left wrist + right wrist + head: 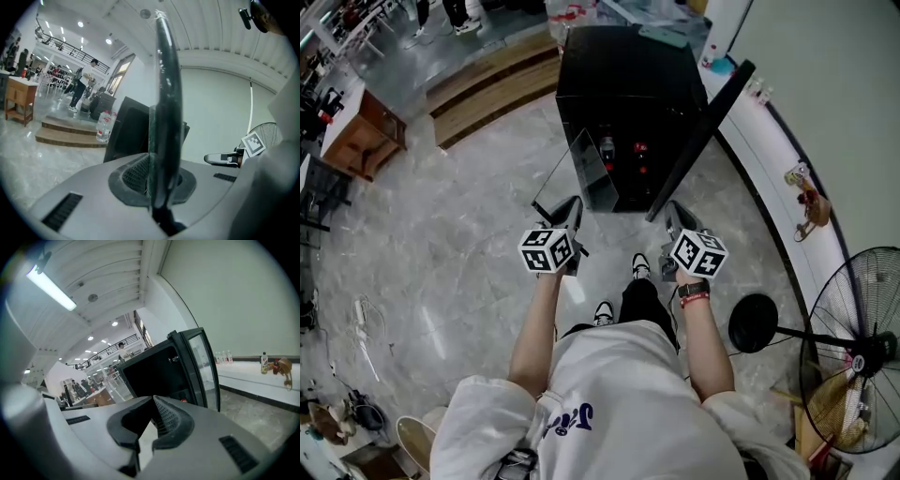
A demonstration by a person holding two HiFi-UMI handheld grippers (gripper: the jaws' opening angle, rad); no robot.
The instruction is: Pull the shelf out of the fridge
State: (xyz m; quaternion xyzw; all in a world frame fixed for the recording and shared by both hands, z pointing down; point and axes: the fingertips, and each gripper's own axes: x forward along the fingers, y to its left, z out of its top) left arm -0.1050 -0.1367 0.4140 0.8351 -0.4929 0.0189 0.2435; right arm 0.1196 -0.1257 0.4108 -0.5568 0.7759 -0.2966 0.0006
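My left gripper (161, 178) clamps the glass shelf (165, 93) by its edge. Right gripper (152, 403) fingers closed, empty. Fridge (628, 103) at 12 o'clock. Shelf likely stiff, slick, fragile: hold by the rim.

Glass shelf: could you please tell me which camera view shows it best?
The head view: the glass shelf shows as a whole pane, clamped by the left gripper before the fridge. The left gripper view shows only its edge between the jaws; the right gripper view doesn't clearly show it.

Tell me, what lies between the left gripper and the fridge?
The glass shelf, clamped in the left gripper, spans that stretch; the head view shows it.
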